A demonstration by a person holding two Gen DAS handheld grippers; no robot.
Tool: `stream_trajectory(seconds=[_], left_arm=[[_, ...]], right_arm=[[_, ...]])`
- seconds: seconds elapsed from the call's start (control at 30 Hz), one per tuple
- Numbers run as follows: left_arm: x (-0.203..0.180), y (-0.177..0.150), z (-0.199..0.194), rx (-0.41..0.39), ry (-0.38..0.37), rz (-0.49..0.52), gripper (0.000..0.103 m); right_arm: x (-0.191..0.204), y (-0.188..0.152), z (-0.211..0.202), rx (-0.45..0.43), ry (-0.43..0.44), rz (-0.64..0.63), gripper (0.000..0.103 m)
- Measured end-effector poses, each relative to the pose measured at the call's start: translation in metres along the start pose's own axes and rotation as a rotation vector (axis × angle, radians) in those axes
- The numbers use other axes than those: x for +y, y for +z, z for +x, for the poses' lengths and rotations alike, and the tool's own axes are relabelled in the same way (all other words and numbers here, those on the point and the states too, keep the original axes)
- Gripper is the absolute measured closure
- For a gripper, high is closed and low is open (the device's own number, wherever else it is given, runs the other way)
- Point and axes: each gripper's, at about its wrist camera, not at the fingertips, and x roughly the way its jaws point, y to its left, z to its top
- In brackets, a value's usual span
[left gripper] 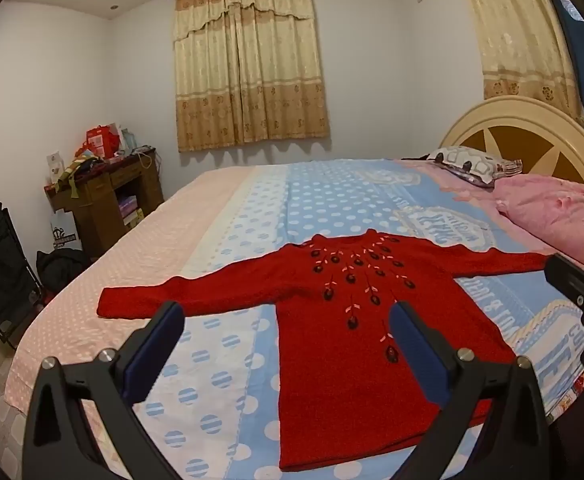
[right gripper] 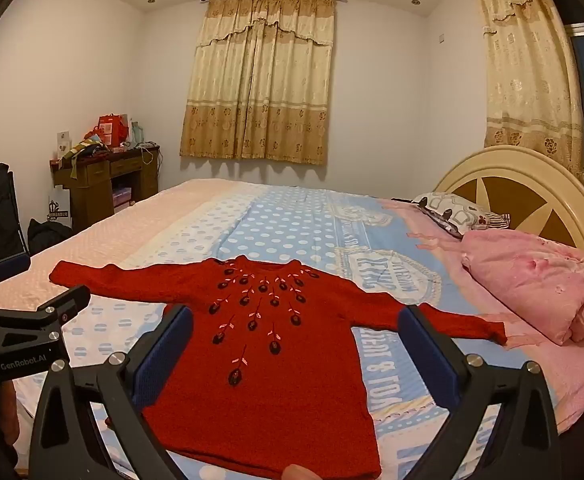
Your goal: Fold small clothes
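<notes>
A small red knitted sweater (left gripper: 344,360) with dark embroidered flowers lies flat on the bed, both sleeves spread out sideways. It also shows in the right wrist view (right gripper: 276,392). My left gripper (left gripper: 288,328) is open and empty, held above the sweater's left side. My right gripper (right gripper: 296,336) is open and empty, held above the sweater's body. The right gripper's body shows at the right edge of the left wrist view (left gripper: 580,296). The left gripper's body shows at the left edge of the right wrist view (right gripper: 24,332).
The bed (left gripper: 276,200) has a blue polka-dot sheet and a pink cover. A folded pink quilt (right gripper: 532,280) and a patterned pillow (right gripper: 452,210) lie by the round headboard (right gripper: 524,192). A cluttered wooden desk (right gripper: 104,176) stands at the far left wall.
</notes>
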Motion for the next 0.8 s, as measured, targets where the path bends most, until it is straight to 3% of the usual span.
stream_trajectory(seconds=[0.8], left_arm=[[-0.0004,0.0038,-0.0063,-0.039,0.024,0.012,0.0]], right_arm=[[-0.0032,-0.0023,0.0029,0.003,-0.003,0.002,0.001]])
